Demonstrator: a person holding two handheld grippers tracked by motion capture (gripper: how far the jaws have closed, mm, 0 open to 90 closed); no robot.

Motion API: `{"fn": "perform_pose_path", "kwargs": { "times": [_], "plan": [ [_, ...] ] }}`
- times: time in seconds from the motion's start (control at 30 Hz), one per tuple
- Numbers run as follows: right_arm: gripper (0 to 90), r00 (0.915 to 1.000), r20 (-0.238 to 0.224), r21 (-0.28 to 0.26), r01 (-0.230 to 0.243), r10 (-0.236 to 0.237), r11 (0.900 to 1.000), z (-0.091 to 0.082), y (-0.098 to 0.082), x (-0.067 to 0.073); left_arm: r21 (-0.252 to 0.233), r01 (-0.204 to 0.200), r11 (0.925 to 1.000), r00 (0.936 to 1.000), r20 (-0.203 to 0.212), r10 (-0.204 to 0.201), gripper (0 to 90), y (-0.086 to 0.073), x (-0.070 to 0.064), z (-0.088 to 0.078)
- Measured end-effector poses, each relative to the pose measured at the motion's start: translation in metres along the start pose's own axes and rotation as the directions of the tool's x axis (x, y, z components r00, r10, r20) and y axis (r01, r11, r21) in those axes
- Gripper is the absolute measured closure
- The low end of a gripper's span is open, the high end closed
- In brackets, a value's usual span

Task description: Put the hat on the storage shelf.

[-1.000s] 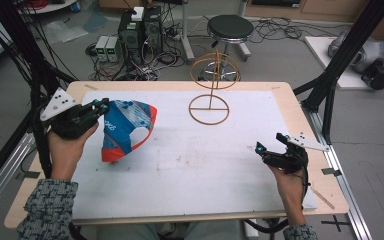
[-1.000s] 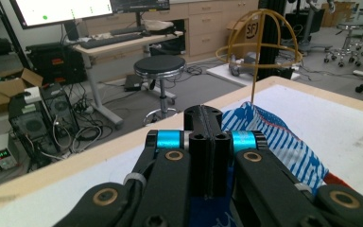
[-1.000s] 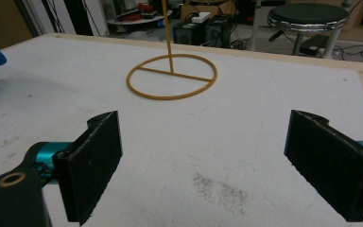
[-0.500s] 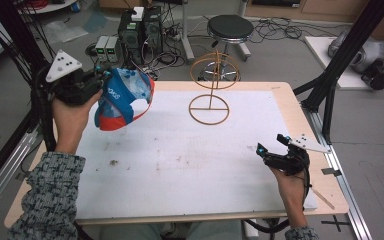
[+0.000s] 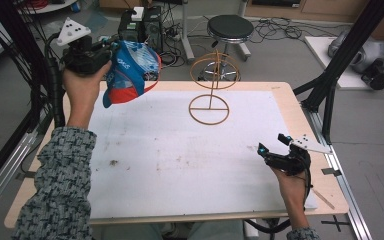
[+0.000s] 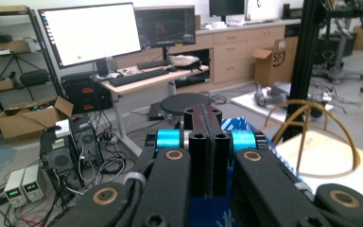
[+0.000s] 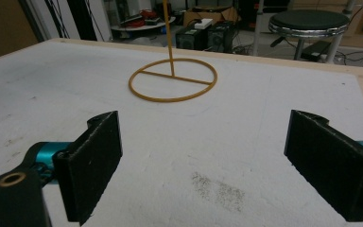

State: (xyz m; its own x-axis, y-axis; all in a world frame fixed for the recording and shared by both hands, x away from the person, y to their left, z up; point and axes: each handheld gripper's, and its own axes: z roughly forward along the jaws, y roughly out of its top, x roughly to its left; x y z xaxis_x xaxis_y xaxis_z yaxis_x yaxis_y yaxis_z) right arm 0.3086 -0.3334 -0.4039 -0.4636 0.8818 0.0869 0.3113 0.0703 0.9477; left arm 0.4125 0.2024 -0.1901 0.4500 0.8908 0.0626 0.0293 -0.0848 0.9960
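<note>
From the high view, the left gripper is raised above the table's far left corner, at about ten o'clock from the middle of the white mat, and it holds up a cap — blue, white and orange-red, hanging in the air with its opening turned toward the table. The cap is clear of the mat, well apart from the wire stand, which rises at about twelve o'clock on the mat with one ring flat on the surface and another on top of its stem. The right gripper rests low at about four o'clock near the table's right edge, its jaws spread with nothing between them. In the left gripper view, the left gripper has its jaws pressed together, and blue patterned cloth of the cap shows just behind and below them — pinched there; the stand's top ring curves at three o'clock. In the right gripper view, the right gripper stands wide open over the bare mat, and the stand's base ring lies ahead at twelve o'clock, well apart.
</note>
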Motion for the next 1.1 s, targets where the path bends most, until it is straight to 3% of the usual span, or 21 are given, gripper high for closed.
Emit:
{"fn": "perform_pose_path", "kwargs": {
  "times": [0.13, 0.63, 0.87, 1.1],
  "plan": [
    [11.0, 1.0, -0.005, 0.002, -0.002, 0.002, 1.0, 0.001, 0.0, 0.001, -0.018, 0.02, 0.9996, 0.9998, -0.007, -0.02, 89.6, 0.006, -0.005, 0.014],
    [11.0, 0.9998, -0.019, -0.012, 0.006, -0.006, 1.0, -0.004, 0.0, 0.003, -0.055, 0.03, 0.998, 0.9995, 0.01, -0.029, 89.7, 0.026, -0.023, 0.054],
    [11.0, 0.9994, -0.034, -0.027, -0.001, 0.0, 1.0, -0.008, 0.0, 0.001, -0.052, 0.017, 0.9985, 0.9996, 0.024, -0.016, 89.7, 0.024, -0.028, 0.07],
    [11.0, 0.999, -0.046, -0.033, 0.003, -0.004, 0.999, -0.009, 0.001, 0.004, -0.046, 0.039, 0.9982, 0.9984, 0.043, -0.037, 89.6, 0.021, -0.034, 0.087]
  ]
}}
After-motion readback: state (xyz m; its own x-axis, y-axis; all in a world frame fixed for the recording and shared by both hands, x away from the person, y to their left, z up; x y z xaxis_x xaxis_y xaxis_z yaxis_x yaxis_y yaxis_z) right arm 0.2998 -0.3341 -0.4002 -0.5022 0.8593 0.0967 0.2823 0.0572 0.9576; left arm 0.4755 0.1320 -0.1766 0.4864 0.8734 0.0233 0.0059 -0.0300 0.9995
